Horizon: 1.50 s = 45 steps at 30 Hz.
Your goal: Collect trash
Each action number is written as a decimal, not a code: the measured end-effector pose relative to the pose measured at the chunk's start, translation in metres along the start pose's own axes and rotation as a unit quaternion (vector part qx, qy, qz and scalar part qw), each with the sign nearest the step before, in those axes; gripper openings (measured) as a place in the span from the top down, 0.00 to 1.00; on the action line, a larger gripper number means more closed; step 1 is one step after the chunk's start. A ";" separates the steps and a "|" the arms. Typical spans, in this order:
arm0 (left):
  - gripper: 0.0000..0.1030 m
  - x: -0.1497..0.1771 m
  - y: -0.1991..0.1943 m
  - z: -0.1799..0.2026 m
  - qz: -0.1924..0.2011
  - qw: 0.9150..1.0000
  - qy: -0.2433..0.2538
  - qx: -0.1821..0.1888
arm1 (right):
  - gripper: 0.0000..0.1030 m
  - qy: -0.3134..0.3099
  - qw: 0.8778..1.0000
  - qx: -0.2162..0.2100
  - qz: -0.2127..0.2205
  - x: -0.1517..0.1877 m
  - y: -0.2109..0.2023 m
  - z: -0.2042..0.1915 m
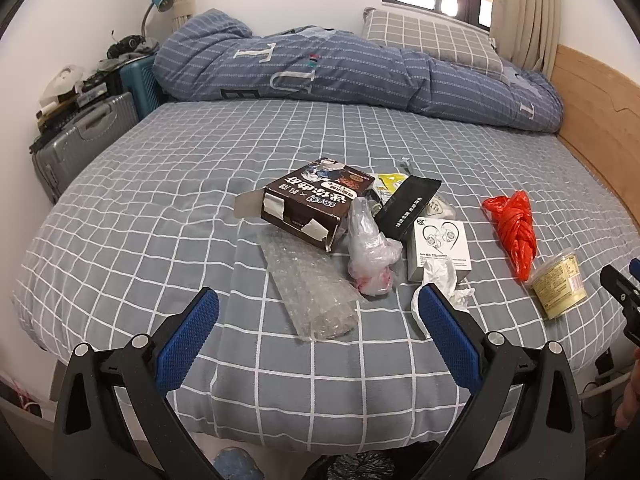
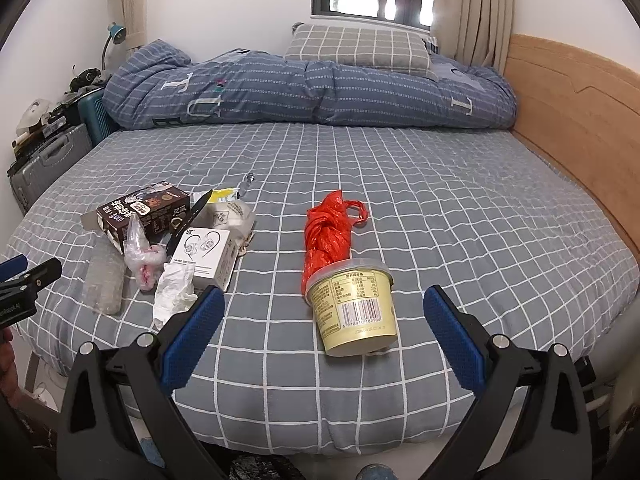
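Observation:
Trash lies on the grey checked bed (image 1: 200,184). In the left wrist view: a brown carton (image 1: 308,204), bubble wrap (image 1: 312,296), a clear plastic bag (image 1: 370,248), a black sleeve (image 1: 408,206), a white earphone box (image 1: 440,246), crumpled tissue (image 1: 444,280), a red plastic bag (image 1: 514,228) and a yellow lidded cup (image 1: 558,286). My left gripper (image 1: 320,300) is open and empty, just short of the bubble wrap. My right gripper (image 2: 324,300) is open and empty, with the cup (image 2: 354,312) on its side between the fingers' line and the red bag (image 2: 328,236) behind it.
A folded blue quilt (image 1: 340,68) and a checked pillow (image 1: 432,40) lie at the far end. A wooden headboard (image 2: 580,120) runs along the right. Suitcases (image 1: 80,136) and clutter stand left of the bed. The other gripper shows at each view's edge (image 2: 24,280).

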State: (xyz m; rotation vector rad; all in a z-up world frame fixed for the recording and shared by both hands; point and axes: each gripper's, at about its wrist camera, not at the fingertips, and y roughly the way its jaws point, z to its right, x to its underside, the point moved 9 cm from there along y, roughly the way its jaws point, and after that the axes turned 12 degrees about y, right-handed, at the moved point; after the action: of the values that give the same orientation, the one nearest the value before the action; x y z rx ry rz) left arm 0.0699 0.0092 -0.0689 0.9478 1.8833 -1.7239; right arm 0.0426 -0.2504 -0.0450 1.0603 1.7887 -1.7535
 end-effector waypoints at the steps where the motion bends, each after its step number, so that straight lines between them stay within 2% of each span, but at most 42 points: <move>1: 0.05 0.000 0.000 0.000 -0.001 1.000 0.000 0.000 | 0.07 0.000 1.000 0.000 0.000 0.000 0.000 0.000; 45: 0.05 -0.004 0.000 0.004 0.000 1.000 0.009 0.000 | 0.07 0.005 1.000 0.005 0.006 -0.003 0.001 0.005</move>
State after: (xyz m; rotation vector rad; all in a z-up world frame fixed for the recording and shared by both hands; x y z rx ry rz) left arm 0.0723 0.0048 -0.0666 0.9678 1.8933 -1.7213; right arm 0.0442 -0.2560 -0.0440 1.0842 1.7783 -1.7548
